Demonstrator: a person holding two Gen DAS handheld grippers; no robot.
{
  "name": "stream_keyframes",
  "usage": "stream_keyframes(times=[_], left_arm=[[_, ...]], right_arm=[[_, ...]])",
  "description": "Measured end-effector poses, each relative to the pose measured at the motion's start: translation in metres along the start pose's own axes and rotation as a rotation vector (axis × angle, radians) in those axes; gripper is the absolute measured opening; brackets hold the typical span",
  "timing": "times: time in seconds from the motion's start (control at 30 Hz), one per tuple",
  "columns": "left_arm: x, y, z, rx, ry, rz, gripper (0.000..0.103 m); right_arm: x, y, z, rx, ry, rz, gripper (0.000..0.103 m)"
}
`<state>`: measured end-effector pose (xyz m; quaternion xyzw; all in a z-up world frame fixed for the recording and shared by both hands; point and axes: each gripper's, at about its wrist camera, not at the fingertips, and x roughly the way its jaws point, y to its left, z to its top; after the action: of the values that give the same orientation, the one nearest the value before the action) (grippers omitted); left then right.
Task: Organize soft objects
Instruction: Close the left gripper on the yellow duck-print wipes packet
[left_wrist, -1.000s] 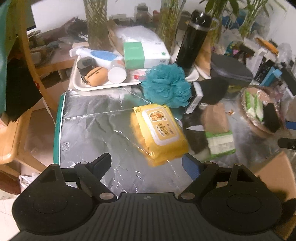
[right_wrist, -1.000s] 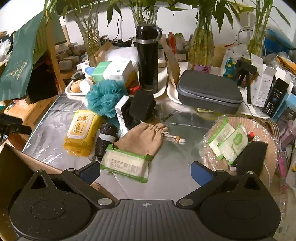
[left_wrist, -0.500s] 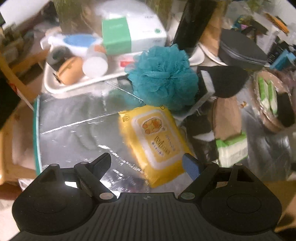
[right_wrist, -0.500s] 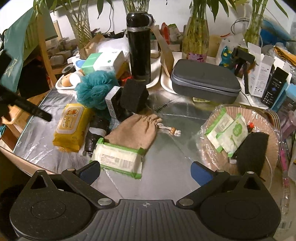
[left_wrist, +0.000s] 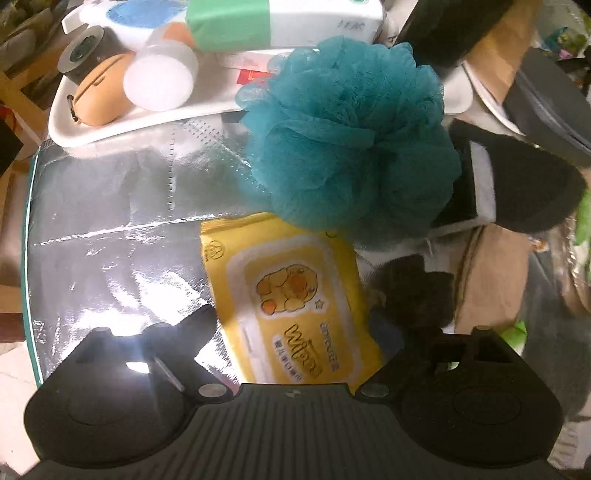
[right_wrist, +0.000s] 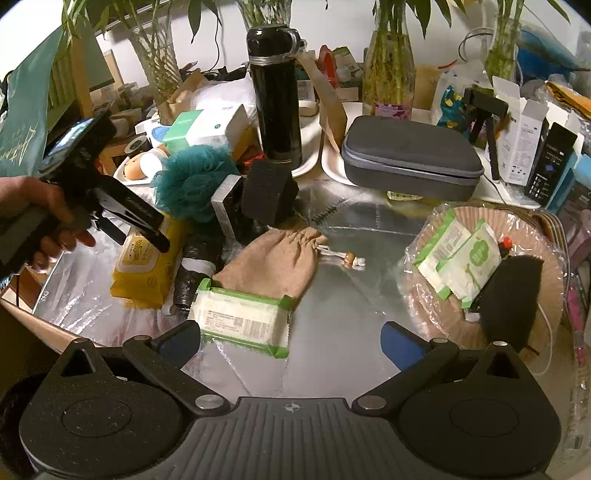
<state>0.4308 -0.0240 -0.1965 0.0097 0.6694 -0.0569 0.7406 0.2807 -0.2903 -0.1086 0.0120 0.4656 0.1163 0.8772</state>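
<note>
From my left wrist, my left gripper (left_wrist: 295, 325) points straight down over the yellow wet-wipes pack (left_wrist: 291, 299); its jaws have just been opening and stand spread, the pack lying between them with neither pad pressing it. The pack's lid shows a cartoon duck, the word "wipes" in brown letters and small characters I cannot read. The pack lies on the foil-covered tabletop (left_wrist: 110, 229) towards its left edge, its far end touching the teal bath pouf (left_wrist: 351, 136). Beyond, at the table's back left corner, a white tray (left_wrist: 122, 125) holds a green-and-white tissue box (left_wrist: 273, 18) whose print is too blurred to read. A tan drawstring pouch (left_wrist: 495, 277) lies to the right of the pack. From my right wrist, my right gripper (right_wrist: 291, 339) hangs spread and empty above the table's front edge, just behind a green-edged tissue packet (right_wrist: 240, 321) bearing a barcode. My hand (right_wrist: 40, 218) holds the left gripper (right_wrist: 136, 218) over the wipes pack (right_wrist: 144, 269). A black flask (right_wrist: 277, 96) and grey zip case (right_wrist: 410, 158) crowd the back; two green-and-white packets (right_wrist: 461, 254) lie in the plastic-wrapped basket (right_wrist: 436, 306) at the right edge.
</note>
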Motion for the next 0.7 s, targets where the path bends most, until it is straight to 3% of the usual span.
stream_keyframes(times=[0.3, 0.37, 0.43, 0.7], left_arm=[[0.029, -0.01, 0.002, -0.051, 0.021, 0.073, 0.092], [0.028, -0.011, 0.001, -0.053, 0.02, 0.085, 0.09], [0.027, -0.011, 0.002, -0.047, 0.023, 0.083, 0.081], [0.018, -0.005, -0.011, 0.127, 0.076, 0.176, 0.079]], right_arm=[[0.004, -0.005, -0.001, 0.032, 0.012, -0.005, 0.103], [0.003, -0.005, -0.001, 0.032, 0.011, -0.012, 0.103], [0.003, -0.005, -0.001, 0.03, 0.01, -0.013, 0.103], [-0.002, -0.008, -0.001, 0.029, -0.002, -0.023, 0.103]])
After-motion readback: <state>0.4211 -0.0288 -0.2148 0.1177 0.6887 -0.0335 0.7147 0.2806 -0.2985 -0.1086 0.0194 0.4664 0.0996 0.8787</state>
